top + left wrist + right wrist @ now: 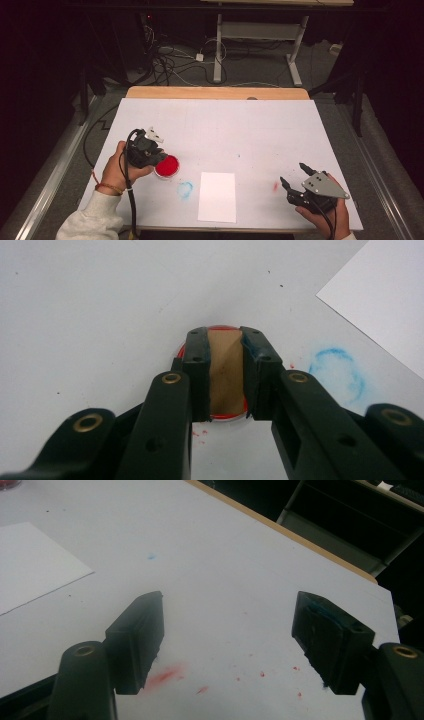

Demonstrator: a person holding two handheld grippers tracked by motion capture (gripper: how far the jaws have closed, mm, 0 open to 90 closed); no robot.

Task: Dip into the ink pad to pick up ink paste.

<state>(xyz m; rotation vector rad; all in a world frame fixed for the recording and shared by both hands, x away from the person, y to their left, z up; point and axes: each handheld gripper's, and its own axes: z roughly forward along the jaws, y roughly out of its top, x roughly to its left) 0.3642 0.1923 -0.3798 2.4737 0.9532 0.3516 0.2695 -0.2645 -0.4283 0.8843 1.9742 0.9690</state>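
Left gripper (226, 377): I hold its jaws clamped on a wooden block (226, 371) above the red dish (167, 166). Right gripper (230, 645): jaws apart, empty.

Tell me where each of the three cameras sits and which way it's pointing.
High view: fixed above the person's side, looking forward and down on the table; both hands and sleeves show, left gripper and right gripper.
Left gripper view: rides that gripper, looking down its jaws, shut on a tan wooden block over the red ink pad.
Right gripper view: looks along open jaws across the table toward its far edge.
Shared: the white paper sheet appears in all three.
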